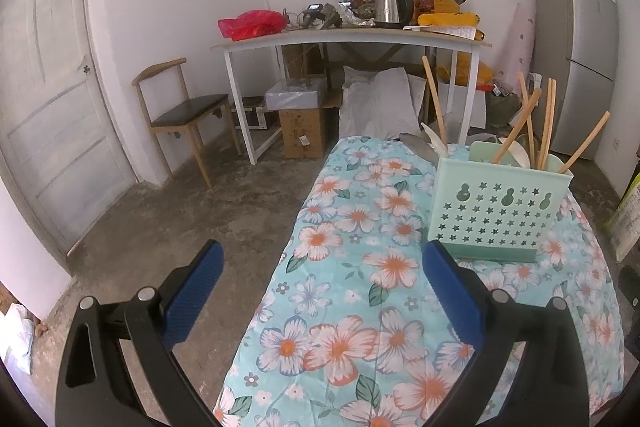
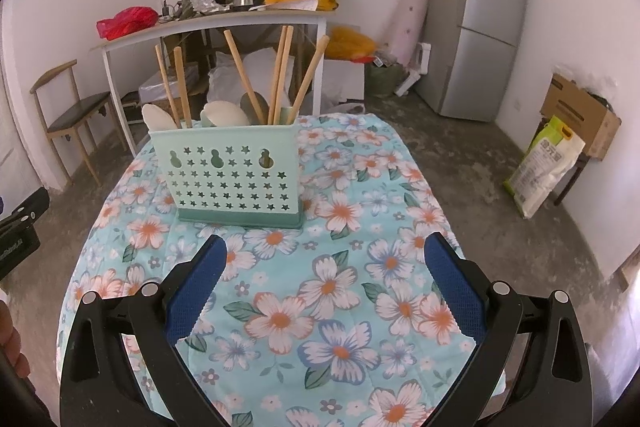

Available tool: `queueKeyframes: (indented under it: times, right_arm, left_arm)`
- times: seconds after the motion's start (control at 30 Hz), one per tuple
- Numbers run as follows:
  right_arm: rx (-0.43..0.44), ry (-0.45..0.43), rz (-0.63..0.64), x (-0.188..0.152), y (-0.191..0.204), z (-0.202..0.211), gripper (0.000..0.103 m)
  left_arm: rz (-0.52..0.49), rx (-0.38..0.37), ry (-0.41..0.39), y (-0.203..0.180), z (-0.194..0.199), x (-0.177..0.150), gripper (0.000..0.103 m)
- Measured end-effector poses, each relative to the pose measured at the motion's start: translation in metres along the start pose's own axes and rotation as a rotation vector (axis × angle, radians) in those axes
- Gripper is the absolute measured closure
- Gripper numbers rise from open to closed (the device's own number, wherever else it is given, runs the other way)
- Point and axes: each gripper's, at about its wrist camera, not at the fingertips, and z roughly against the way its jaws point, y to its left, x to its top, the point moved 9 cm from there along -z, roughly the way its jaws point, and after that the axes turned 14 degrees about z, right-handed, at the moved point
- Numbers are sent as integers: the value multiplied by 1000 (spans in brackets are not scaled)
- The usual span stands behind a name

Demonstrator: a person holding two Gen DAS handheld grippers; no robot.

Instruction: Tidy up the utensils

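Note:
A mint-green utensil holder (image 2: 234, 173) with star-shaped holes stands on the floral tablecloth (image 2: 340, 267). Wooden-handled utensils (image 2: 244, 75) and white spoon heads (image 2: 224, 115) stick out of its top. My right gripper (image 2: 326, 281) hovers open in front of the holder, nothing between its blue pads (image 2: 196, 287). In the left wrist view the holder (image 1: 496, 207) sits ahead and to the right, with wooden handles (image 1: 544, 127) rising from it. My left gripper (image 1: 320, 287) is open and empty, over the table's left edge.
A white desk (image 1: 352, 41) piled with a kettle (image 1: 390, 7), a red bag and clutter stands by the far wall. A wooden chair (image 1: 180, 111) sits at the left, a grey fridge (image 2: 476, 23) at the right. Boxes and sacks lie on the concrete floor.

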Motion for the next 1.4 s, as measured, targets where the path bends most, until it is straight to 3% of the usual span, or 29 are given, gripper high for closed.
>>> queueKeyframes:
  times: [1.4]
  right_arm:
    - [12, -8, -16, 6, 1, 4, 8]
  left_arm:
    - [1, 12, 5, 5, -3, 1, 6]
